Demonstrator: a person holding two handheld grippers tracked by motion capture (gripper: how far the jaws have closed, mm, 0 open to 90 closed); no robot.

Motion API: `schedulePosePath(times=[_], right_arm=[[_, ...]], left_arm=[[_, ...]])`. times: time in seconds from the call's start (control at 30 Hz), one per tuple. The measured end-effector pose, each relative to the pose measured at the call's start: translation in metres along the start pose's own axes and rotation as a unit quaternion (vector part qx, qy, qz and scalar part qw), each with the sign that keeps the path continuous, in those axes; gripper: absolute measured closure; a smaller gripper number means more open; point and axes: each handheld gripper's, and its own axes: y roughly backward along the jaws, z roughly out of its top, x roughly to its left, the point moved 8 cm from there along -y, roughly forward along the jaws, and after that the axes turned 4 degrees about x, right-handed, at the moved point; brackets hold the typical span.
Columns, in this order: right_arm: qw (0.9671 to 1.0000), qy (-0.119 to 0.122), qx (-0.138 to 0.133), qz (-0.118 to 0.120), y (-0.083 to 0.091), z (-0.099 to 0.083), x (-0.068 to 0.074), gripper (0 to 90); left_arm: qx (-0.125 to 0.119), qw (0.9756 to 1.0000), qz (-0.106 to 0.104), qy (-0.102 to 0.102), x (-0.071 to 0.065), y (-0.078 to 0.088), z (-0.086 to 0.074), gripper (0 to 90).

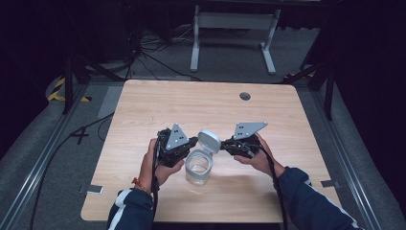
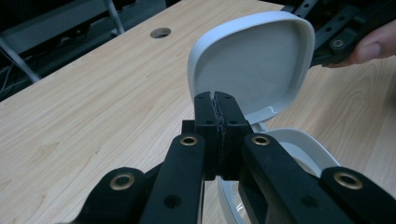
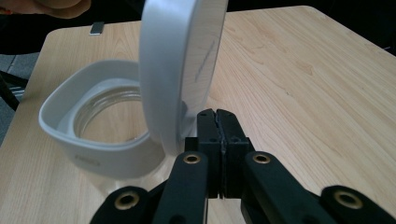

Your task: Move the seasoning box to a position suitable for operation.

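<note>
Glass forms the body of the jar, which stands on the table at lower centre of the high view, between the two hands. A white plastic collar rings its mouth, and a white hinged lid stands open and near upright above the far rim.

Left tool: jaws pressed together with no gap, nothing between them. In the left gripper view the tips lie at the lower edge of the lid's hollow inner face, touching or just short of it; which cannot be told.

Right tool: jaws likewise closed flat on each other and empty. In the right gripper view the tips sit just beside the lid's outer face, low down near the hinge; contact cannot be confirmed.

Handling judgement:
- The jar appears empty, so expect moderate weight, carried mostly by the glass.
- Glass is rigid, smooth and breakable. A pinch on the bare wall is likely to slip.
- The collar offers a firmer, less slippery purchase. Take hold across its rim wall.
- The lid is light and stiff but pivots freely. Push it on its broad face, away from the hinge.
- Steady the jar with the other tool during any push, as a tall, light vessel may tip or slide on the wood.
</note>
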Motion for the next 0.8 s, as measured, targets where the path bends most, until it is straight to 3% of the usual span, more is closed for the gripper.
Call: schedulePosePath(times=[0.33,0.5,0.67,0.8], right_arm=[[0.9997,-0.006,0.012,-0.02,0.015,-0.016,0.002,89.7],[0.9995,-0.008,0.017,-0.025,0.019,-0.021,0.004,89.6],[0.9994,-0.007,0.018,-0.028,0.021,-0.022,0.003,89.7],[0.9993,-0.009,0.022,-0.028,0.022,-0.023,0.002,89.6]], left_arm=[[0.009,0.9997,-0.013,-0.018,0.002,-0.007,0.003,88.8],[0.006,0.9997,-0.021,-0.014,0.0,-0.008,0.004,88.7],[0.016,0.9996,-0.014,-0.02,0.002,0.002,-0.007,88.8],[0.019,0.9998,-0.003,-0.01,0.006,0.011,-0.021,88.1]])
